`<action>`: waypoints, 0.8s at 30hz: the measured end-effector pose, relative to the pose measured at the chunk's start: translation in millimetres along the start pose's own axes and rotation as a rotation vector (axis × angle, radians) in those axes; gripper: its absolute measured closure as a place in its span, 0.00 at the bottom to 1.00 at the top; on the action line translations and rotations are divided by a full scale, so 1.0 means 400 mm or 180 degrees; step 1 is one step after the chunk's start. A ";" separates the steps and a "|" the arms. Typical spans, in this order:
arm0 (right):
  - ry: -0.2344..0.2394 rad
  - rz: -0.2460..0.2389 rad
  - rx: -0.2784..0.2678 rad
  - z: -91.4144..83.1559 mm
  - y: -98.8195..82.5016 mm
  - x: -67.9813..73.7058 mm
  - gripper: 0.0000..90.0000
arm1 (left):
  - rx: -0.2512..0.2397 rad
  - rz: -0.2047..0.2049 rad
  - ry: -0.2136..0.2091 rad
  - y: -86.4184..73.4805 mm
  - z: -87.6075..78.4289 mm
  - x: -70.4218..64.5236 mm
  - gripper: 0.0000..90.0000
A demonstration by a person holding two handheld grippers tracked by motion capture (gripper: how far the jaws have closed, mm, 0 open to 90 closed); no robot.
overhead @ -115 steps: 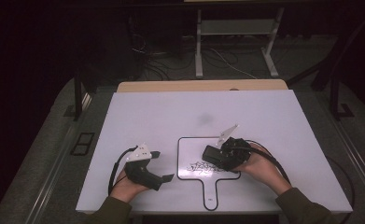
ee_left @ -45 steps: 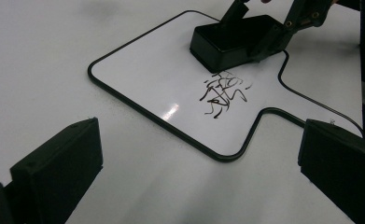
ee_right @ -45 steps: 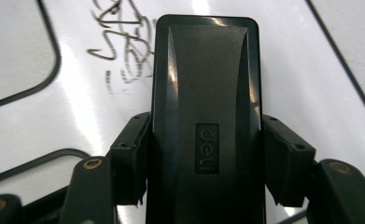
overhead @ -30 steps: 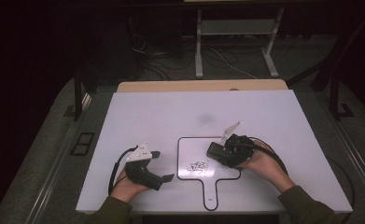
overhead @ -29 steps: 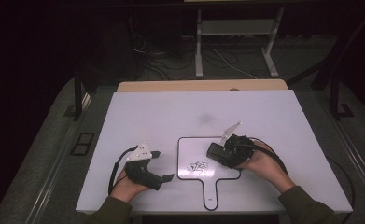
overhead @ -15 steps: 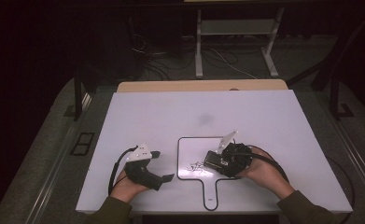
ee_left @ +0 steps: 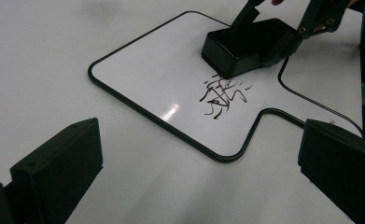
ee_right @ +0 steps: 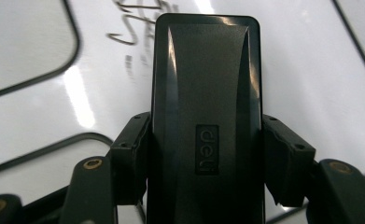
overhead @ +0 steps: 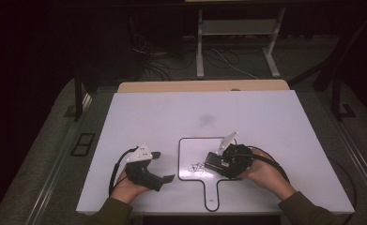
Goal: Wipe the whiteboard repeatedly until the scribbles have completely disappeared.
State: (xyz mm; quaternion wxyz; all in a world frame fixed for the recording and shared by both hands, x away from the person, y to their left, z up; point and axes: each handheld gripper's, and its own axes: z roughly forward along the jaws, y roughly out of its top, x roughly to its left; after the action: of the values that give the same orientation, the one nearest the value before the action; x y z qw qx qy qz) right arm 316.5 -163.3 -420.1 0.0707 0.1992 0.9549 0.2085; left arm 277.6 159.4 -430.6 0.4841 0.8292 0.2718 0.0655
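Since the right gripper [overhead: 215,162] has its jaws clamped on the black eraser [ee_right: 206,116], which sits on the small whiteboard [overhead: 194,149] just right of the scribbles [ee_left: 222,95], a tilted swipe could miss ink or shove the unheld board. Left gripper [overhead: 164,166] hangs open at the near left, so nothing pins it down

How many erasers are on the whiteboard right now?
1. The black eraser sits on the small whiteboard, just beside the scribbles, clamped between the jaws of the right gripper. No other eraser is visible.
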 end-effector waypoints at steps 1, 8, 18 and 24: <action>0.0005 0.0043 -0.0001 -0.001 -0.002 -0.005 0.43 | 0.0001 -0.0003 0.0001 0.000 0.001 0.000 0.00; -0.0104 0.0218 -0.0012 -0.004 -0.019 -0.056 0.43 | -0.0001 -0.0003 0.0002 0.000 0.002 0.000 0.00; -0.0076 0.0206 0.0008 -0.006 -0.020 -0.045 0.43 | 0.0000 -0.0007 0.0003 0.000 0.001 0.000 0.00; -0.0023 0.0090 0.0020 -0.008 -0.019 -0.013 0.43 | 0.0002 -0.0003 0.0004 0.000 0.002 -0.001 0.00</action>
State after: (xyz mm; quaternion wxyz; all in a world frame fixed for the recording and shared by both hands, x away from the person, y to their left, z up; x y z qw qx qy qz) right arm 317.9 -173.1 -420.3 0.0706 0.2136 0.9524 0.2058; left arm 277.6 158.8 -430.9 0.4838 0.8291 0.2725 0.0657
